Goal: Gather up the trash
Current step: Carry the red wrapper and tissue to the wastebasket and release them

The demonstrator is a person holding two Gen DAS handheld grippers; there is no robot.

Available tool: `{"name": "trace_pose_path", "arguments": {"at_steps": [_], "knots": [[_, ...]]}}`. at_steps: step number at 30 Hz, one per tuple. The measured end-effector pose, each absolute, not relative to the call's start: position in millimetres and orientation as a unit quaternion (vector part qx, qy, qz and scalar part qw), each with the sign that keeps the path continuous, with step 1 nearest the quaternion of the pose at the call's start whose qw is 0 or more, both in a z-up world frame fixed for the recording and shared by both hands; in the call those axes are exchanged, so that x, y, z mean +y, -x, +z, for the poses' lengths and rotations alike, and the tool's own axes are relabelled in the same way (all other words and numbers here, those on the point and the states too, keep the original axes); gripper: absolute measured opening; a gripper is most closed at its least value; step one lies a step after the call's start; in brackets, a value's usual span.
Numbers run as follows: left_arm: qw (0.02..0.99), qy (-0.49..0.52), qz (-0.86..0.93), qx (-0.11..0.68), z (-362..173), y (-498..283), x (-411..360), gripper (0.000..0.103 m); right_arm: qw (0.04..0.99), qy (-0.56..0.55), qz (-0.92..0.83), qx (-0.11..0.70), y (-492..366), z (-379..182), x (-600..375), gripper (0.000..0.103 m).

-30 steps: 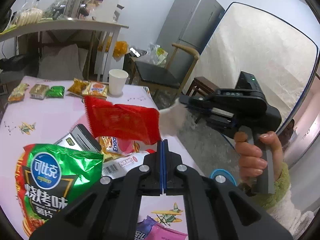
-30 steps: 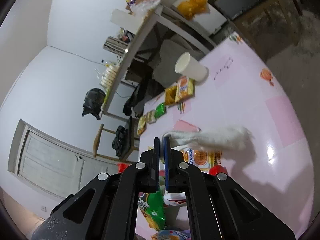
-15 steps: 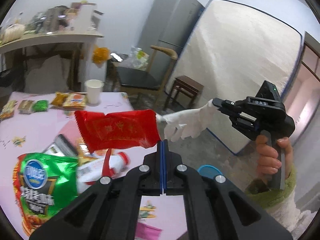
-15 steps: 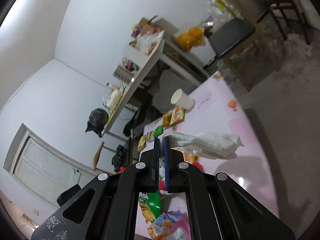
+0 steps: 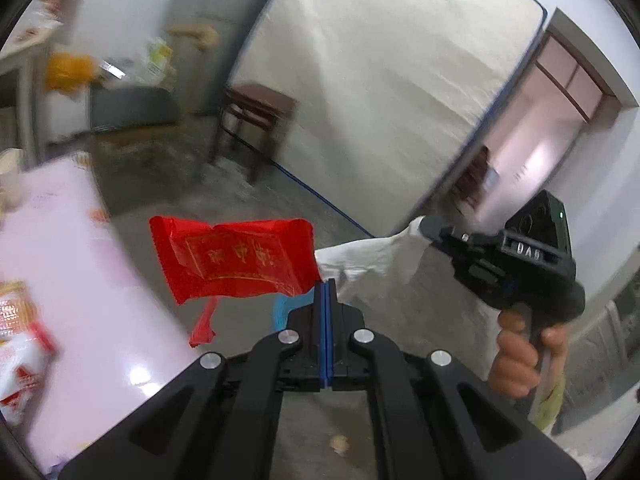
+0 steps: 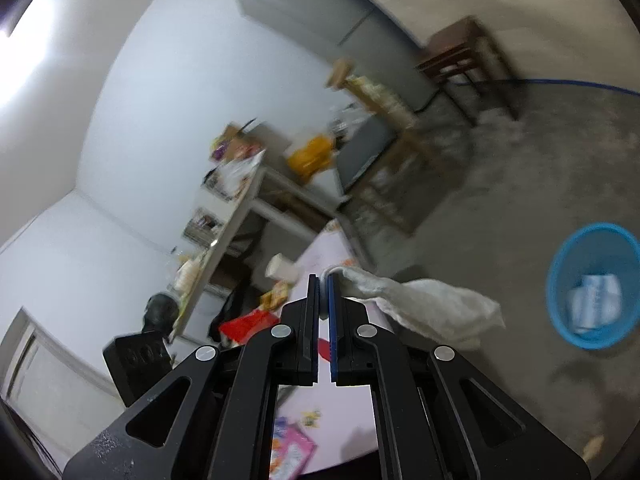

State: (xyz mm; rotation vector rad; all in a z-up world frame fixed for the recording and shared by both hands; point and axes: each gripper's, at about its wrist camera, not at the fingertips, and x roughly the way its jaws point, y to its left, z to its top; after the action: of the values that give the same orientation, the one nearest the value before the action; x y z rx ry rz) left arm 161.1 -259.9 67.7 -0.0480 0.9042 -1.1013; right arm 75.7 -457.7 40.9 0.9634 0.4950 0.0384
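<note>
Fisheye view from the left wrist camera: the left gripper [image 5: 326, 286] reaches forward from the bottom of the frame, its two black fingers pressed fully together along blue pads, pinching the corner of a red wrapper [image 5: 234, 262] printed with gold characters. The wrapper stands out to the left of the fingertips, in the air past the edge of a pink table [image 5: 80, 280], with a loose red strip hanging below it. On the table's left side lie blurred snack packets [image 5: 20, 340]. At right, a hand [image 5: 520, 360] with a green cuff grips the handle of the right gripper [image 5: 426, 226], whose tips clamp a crumpled white tissue [image 5: 372, 264] that hangs just behind the left gripper's tips. A sliver of a blue waste basket [image 5: 280, 312] shows on the grey floor right behind the left fingers. Beyond stand a dark wooden stool [image 5: 256, 112], a chair with a dark seat [image 5: 132, 108] and a large pale mattress [image 5: 380, 100] leaning on the wall. From the right wrist camera, tilted: the right gripper [image 6: 323, 280] has its jaws nearly closed, a narrow gap between the pads, and the white tissue [image 6: 432, 308] trails from its tips to the right. The blue waste basket [image 6: 560, 280] sits on the floor at far right, with pale scraps inside. Behind the fingers are the pink table [image 6: 320, 432], a paper cup [image 6: 280, 270], the red wrapper [image 6: 244, 326], and a grey fridge [image 6: 340, 28].
</note>
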Motion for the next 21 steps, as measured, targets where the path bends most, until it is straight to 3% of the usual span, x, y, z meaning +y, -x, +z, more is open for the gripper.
{"name": "trace_pose_path", "arguments": {"at_steps": [10,21], "knots": [[0.652,-0.054,-0.546,0.524,-18.6,-135.2,-445.4,0.0,0.801,-0.527,-0.093,0.267,-32.5,-58.1,-548.8,0.003],[0.631,-0.166,-0.51,0.56,-117.1,-117.5,-541.0,0.0,0.724,-0.596,-0.154,0.311,-41.4,-175.9,-609.6,0.004]]}}
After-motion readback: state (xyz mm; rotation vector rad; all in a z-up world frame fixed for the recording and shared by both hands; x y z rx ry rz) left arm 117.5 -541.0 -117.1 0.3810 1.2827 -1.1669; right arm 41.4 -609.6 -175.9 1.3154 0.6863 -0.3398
